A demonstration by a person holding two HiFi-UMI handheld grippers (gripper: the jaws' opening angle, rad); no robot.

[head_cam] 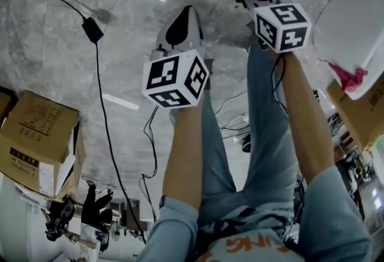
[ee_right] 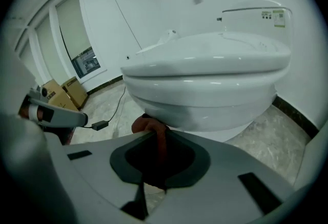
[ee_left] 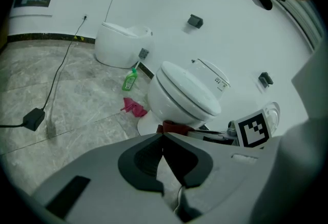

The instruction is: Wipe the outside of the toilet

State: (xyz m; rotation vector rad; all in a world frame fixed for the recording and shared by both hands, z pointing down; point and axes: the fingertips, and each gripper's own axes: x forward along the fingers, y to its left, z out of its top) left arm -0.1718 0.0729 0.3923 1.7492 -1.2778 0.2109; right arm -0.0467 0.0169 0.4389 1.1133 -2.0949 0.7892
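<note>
The right gripper point(ee_right: 155, 138) is squeezing a red cloth point(ee_right: 146, 124) right by the low front of the toilet point(ee_right: 205, 79). The left gripper point(ee_left: 164, 137) is closed on nothing, farther back from the toilet. I think wiping is about to start, so next the cloth must press on the bowl and rub along it.

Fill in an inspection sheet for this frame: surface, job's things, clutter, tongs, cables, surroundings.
Surface: grey marble-look floor.
Job's things: white toilet, lid down; red cloth by its lower bowl.
Clutter: green bottle and pink rag on the floor beside the toilet; cardboard boxes.
Grippers: left gripper tongs together, empty; right gripper tongs shut on the red cloth.
Cables: black cable with power adapter on the floor.
Surroundings: white wall; second toilet.
</note>
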